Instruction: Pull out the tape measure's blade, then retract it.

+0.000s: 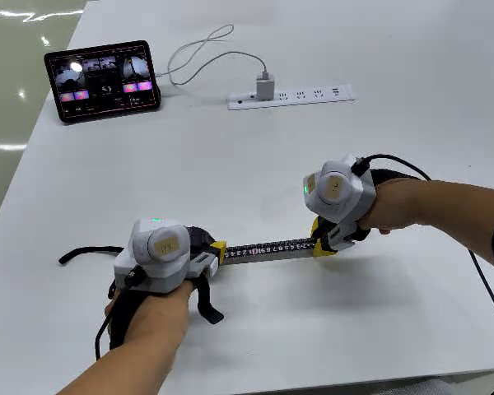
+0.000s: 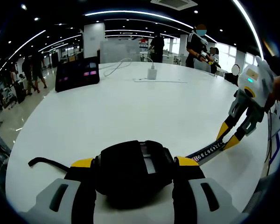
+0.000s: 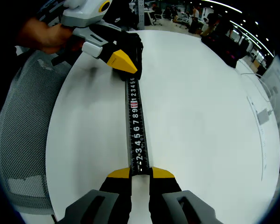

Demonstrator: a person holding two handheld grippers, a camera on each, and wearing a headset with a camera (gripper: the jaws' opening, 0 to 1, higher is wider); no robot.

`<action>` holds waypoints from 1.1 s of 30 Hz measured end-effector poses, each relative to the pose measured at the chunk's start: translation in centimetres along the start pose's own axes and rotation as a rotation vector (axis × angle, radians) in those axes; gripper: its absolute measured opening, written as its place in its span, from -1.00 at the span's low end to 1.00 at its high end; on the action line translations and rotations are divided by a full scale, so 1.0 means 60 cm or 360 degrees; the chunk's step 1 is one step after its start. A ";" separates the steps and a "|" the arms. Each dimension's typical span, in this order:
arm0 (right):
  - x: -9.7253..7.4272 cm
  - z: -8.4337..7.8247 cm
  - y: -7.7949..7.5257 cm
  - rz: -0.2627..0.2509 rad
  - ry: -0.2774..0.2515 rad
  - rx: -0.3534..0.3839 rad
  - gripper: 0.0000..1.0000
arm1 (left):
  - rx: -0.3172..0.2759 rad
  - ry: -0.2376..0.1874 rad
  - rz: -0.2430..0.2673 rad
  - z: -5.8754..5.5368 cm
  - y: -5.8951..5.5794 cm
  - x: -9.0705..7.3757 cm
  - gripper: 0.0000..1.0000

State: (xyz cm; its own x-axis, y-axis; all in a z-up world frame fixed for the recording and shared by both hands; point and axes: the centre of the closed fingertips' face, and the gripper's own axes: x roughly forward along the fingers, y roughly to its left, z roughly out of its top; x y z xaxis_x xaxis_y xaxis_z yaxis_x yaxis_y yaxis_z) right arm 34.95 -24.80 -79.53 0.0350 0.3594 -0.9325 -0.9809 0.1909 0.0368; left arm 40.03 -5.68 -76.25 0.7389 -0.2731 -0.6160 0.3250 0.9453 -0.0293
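Observation:
The black tape measure case (image 2: 133, 170) rests on the white table (image 1: 255, 181), and my left gripper (image 2: 134, 163) is shut on it, yellow fingertips on either side. In the head view the same case (image 1: 201, 242) sits at the left gripper (image 1: 207, 257). The blade (image 1: 267, 248) runs a short way to the right, numbers showing. Its end is pinched by my right gripper (image 1: 324, 244), which is shut. Along the right gripper's own view the blade (image 3: 136, 135) stretches from the right gripper (image 3: 140, 173) to the case (image 3: 132, 49).
A tablet (image 1: 103, 80) stands at the far left of the table. A power strip (image 1: 290, 96) with a charger and white cable lies at the back. A black strap (image 1: 90, 253) trails left of the case. A mesh chair (image 3: 23, 140) is beside the table's edge.

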 end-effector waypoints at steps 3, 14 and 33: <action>0.001 0.002 0.001 0.0001 -0.0006 0.0002 -0.82 | 0.0000 0.0002 -0.0001 0.000 0.000 0.000 0.24; 0.004 0.013 0.001 0.0008 -0.0001 -0.0032 -0.82 | -0.0003 0.0003 -0.0003 0.000 0.000 0.001 0.24; 0.011 0.032 -0.001 0.0002 -0.0016 -0.0060 -0.82 | -0.0004 0.0006 -0.0007 -0.001 0.000 0.002 0.24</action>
State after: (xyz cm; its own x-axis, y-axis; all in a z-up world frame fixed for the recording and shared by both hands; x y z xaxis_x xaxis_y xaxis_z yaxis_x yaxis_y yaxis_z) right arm 35.38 -22.83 -79.45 0.0355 0.3687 -0.9289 -0.9875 0.1560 0.0242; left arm 40.09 -5.70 -76.36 0.7354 -0.2766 -0.6186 0.3267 0.9445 -0.0340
